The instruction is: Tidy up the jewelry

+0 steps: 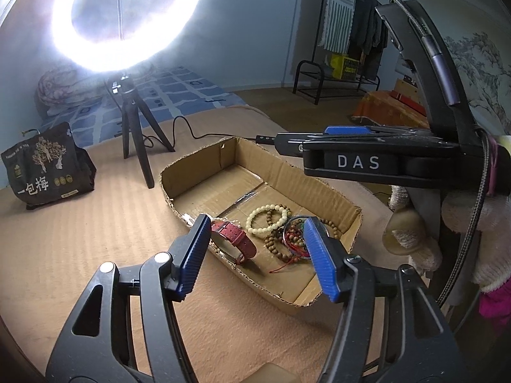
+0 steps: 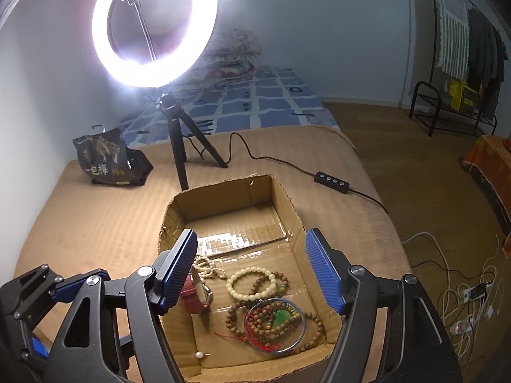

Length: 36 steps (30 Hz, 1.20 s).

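Jewelry: red-strapped watch (image 2: 195,296), cream bead bracelet (image 2: 250,282), brown wooden bead strands (image 2: 242,316), heaped in shallow open cardboard box (image 2: 223,198). Right gripper (image 2: 252,274) and left gripper (image 1: 255,249) both spread, empty, above. Advisable: take one piece singly, avoiding tangled red cord (image 2: 236,338).

My left gripper (image 1: 258,255) and right gripper (image 2: 252,274) both hang with jaws spread wide, empty, the right one's fingers angled downward.

My work surface is a tan mat (image 2: 95,223). A lit ring light (image 2: 155,28) stands on a black tripod (image 2: 182,146). Beyond it: blue checked bedding (image 2: 255,102) against pale walls (image 2: 319,32). A clothes rack (image 2: 460,63) stands on the brown floor (image 2: 399,146).
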{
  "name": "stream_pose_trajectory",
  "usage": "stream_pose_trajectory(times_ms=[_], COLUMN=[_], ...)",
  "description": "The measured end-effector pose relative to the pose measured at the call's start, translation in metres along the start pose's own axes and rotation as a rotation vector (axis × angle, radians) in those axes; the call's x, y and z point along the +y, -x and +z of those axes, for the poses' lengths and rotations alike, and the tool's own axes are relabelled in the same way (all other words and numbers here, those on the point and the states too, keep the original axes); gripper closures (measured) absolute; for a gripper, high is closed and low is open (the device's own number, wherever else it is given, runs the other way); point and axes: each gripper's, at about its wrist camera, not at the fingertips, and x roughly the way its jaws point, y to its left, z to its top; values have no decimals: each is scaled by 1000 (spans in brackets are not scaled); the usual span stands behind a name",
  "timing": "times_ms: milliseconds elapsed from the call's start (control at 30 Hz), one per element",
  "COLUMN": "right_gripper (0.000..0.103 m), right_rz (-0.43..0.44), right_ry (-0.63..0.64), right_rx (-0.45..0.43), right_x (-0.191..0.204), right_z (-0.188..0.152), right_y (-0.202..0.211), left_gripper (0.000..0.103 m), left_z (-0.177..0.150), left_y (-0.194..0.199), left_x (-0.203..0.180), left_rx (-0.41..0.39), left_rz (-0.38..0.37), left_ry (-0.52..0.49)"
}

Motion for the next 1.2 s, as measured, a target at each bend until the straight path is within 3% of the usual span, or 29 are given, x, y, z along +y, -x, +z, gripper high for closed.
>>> stream_pose_trajectory(times_ms=[167, 700, 1067, 1200], right_gripper=[33, 33, 32, 22], right_rz=[-7, -56, -95, -115], right_ry=[19, 60, 32, 39], right_rx=[-18, -123, -168, -194], right_x=[7, 33, 61, 74], right_z=[3, 12, -1, -12], right_y=[17, 94, 141, 158], left_gripper=[35, 35, 34, 25], left_z=[4, 13, -3, -13], left_y=[15, 90, 156, 177], left_x=[-4, -11, 3, 6], left_rx=[-22, -113, -154, -166], left_rz=[10, 44, 85, 93], left_ry=[-4, -39, -62, -58])
